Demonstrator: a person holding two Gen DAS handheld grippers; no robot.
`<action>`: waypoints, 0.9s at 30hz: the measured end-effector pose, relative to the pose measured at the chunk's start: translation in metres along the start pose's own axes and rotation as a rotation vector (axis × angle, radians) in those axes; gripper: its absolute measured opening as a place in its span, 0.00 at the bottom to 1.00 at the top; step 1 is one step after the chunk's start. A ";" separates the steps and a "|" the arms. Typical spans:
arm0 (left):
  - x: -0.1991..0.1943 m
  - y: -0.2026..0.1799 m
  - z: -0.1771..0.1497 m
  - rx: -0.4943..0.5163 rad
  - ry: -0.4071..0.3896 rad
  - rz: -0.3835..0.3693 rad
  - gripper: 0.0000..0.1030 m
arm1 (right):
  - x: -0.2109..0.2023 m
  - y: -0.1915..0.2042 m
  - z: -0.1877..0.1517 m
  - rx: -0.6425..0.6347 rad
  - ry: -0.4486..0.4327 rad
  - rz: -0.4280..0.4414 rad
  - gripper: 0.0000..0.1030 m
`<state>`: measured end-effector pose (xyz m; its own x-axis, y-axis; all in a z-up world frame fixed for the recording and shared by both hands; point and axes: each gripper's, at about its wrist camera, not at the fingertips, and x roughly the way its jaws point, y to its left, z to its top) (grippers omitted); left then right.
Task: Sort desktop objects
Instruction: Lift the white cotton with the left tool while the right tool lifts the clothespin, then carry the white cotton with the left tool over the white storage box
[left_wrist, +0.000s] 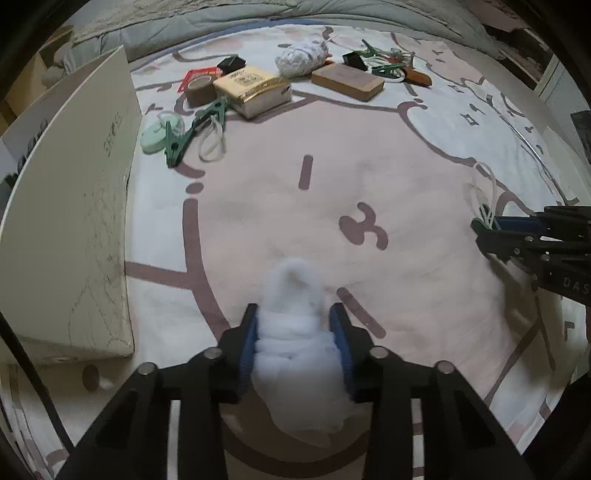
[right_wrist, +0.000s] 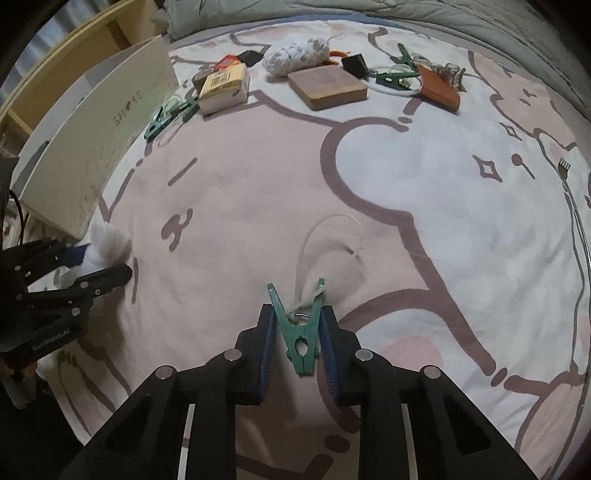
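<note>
A pink-patterned bedsheet (right_wrist: 258, 192) serves as the desk, with a cream shoebox (left_wrist: 74, 221) at its left edge. Just right of the box, the left gripper (left_wrist: 295, 339) is clamped on white cotton wadding (left_wrist: 295, 325); farther right, the right gripper (right_wrist: 297, 339) pinches a green clothespin (right_wrist: 299, 332). Lift both clear before carrying them, minding the trailing loop.

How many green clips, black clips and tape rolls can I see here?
Green clips: 5
Black clips: 2
Tape rolls: 1
Total: 8
</note>
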<state>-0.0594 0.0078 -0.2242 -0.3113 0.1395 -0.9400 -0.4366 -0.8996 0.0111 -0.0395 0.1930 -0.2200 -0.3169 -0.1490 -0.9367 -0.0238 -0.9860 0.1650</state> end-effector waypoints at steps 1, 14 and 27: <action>-0.002 0.000 0.001 0.002 -0.009 -0.003 0.32 | -0.001 0.001 0.001 -0.009 -0.004 -0.004 0.24; -0.040 0.012 0.032 -0.056 -0.163 -0.004 0.31 | -0.043 0.002 0.032 0.028 -0.220 0.025 0.24; -0.083 0.032 0.066 -0.138 -0.327 0.033 0.31 | -0.066 0.011 0.069 0.054 -0.312 -0.065 0.24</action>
<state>-0.1033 -0.0054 -0.1238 -0.5871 0.2144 -0.7806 -0.3105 -0.9502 -0.0274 -0.0841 0.1968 -0.1350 -0.5880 -0.0472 -0.8075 -0.1016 -0.9861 0.1317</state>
